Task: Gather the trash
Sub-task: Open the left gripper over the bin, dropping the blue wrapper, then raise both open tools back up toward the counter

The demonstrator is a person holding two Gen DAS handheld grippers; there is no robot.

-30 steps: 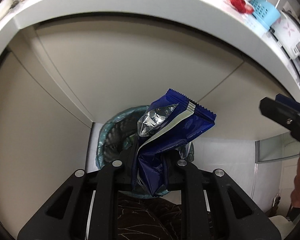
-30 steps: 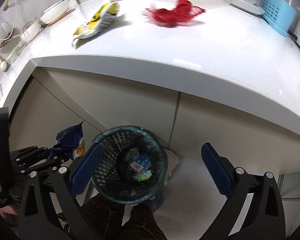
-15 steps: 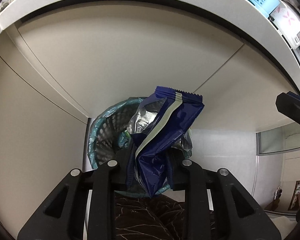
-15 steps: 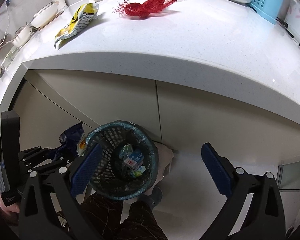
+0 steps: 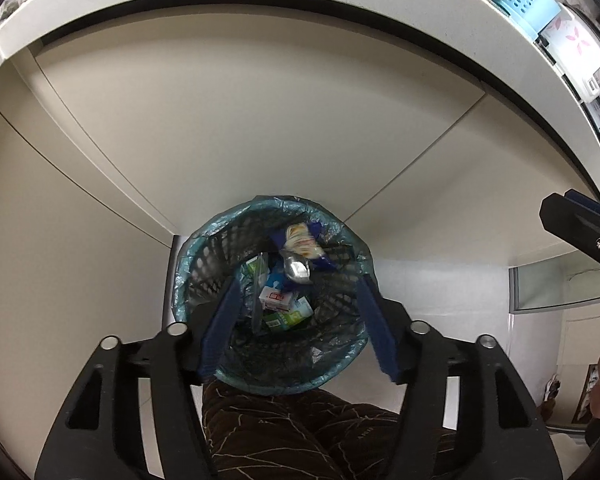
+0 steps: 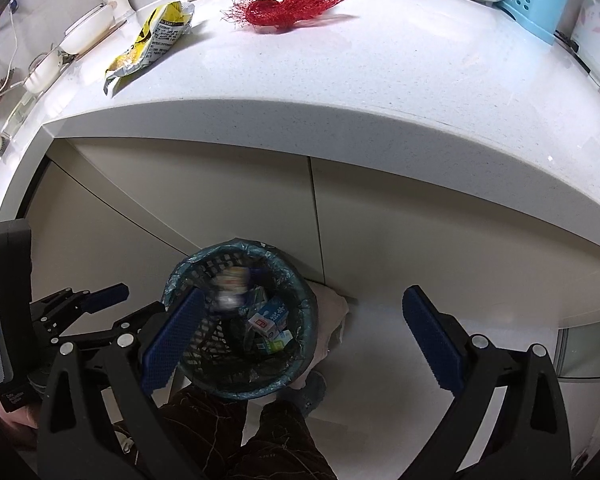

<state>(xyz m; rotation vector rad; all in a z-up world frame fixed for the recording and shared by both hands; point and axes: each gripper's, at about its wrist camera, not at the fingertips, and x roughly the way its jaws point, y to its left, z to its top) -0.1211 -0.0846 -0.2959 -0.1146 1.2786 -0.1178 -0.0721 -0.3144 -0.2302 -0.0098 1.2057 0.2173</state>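
A mesh trash bin (image 5: 182, 280) with a blue-green liner stands on the floor against the cabinet, with small cartons (image 5: 276, 300) inside. A blue snack wrapper (image 5: 301, 246) drops into it, blurred in the right wrist view (image 6: 230, 284). My left gripper (image 5: 300, 312) hangs over the bin; its jaws are opening and nothing is between them. My right gripper (image 6: 301, 336) is open and empty above the bin's right side (image 6: 300, 280). On the white counter lie a yellow wrapper (image 6: 156, 40) and a red mesh net (image 6: 296, 4).
Beige cabinet doors (image 6: 419, 216) rise behind the bin under the counter edge (image 6: 339, 120). A light blue basket (image 6: 531, 0) and white dishes (image 6: 88, 34) stand on the counter. The person's legs in dark patterned trousers (image 6: 280, 440) are just in front of the bin.
The left gripper's jaws have spread apart and let go of the blue wrapper, which has fallen from between them into the bin. The right gripper stays open and in place.
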